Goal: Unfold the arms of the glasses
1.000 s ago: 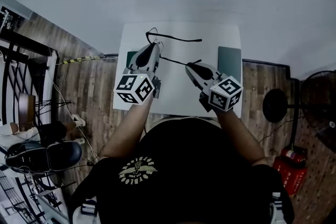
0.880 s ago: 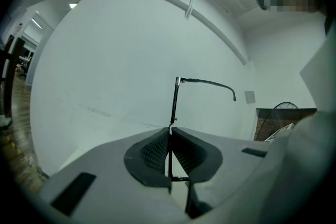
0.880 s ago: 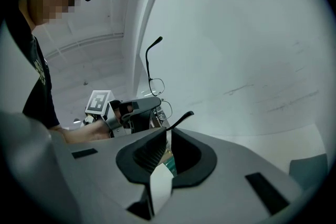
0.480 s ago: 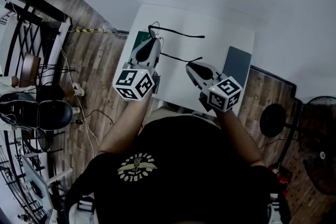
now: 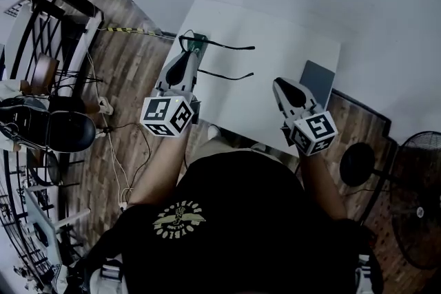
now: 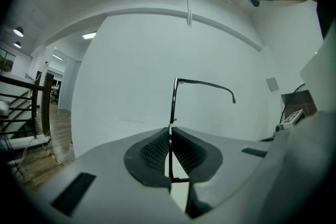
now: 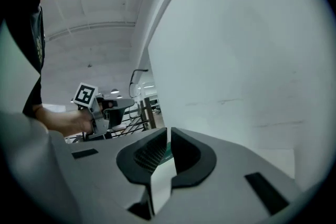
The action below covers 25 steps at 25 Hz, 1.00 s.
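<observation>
"Head view count?"

"One pair of glasses at the white table's left edge, both arms out."

"Grippers?"

"Two. Left gripper clamps the frame; right gripper is closed, empty and well apart."

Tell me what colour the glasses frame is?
Black glasses, clearest in the left gripper view.

Person wears black T-shirt (pale chest emblem).

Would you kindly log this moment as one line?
left tongs: shut on thin black glasses | right tongs: shut, empty | arms: unfolded
</observation>
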Each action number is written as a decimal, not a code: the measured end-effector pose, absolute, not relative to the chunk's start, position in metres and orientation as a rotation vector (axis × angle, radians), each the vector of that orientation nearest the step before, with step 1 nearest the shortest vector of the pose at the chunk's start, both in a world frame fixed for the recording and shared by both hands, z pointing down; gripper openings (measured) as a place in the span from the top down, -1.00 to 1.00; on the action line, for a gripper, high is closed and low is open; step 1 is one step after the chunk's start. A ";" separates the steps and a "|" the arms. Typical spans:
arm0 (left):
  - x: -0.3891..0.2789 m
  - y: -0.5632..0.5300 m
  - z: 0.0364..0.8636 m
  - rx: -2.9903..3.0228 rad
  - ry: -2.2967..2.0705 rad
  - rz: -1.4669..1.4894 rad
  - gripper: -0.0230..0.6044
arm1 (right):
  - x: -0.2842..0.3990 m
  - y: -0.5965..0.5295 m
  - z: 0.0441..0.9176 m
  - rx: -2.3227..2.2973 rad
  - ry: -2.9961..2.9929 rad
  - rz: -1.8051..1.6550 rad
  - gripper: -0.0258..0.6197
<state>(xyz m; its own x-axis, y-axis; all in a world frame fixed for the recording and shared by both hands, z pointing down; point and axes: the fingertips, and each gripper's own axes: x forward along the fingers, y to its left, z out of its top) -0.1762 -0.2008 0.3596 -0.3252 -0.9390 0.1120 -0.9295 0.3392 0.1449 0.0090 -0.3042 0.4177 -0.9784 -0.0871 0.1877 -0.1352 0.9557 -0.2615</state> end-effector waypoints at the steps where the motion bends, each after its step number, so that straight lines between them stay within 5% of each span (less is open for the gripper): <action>1: -0.175 -0.195 0.356 1.709 -2.438 -0.067 0.86 | 0.021 -0.312 0.410 0.226 -2.948 0.381 0.86; 13: -0.155 -0.176 0.308 1.874 -2.469 -0.022 0.86 | 0.154 -0.360 0.330 0.785 -2.989 0.006 0.92; 25: -0.203 -0.190 0.291 2.063 -2.325 0.005 0.86 | 0.129 -0.323 0.303 1.032 -2.960 0.058 0.92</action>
<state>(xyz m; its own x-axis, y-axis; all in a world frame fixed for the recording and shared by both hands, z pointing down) -0.2033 -0.1902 0.2914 -0.1185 -0.9926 0.0274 -0.9927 0.1191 0.0198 0.1288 -0.3233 0.3033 -0.7834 -0.6213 0.0182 -0.6215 0.7827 -0.0330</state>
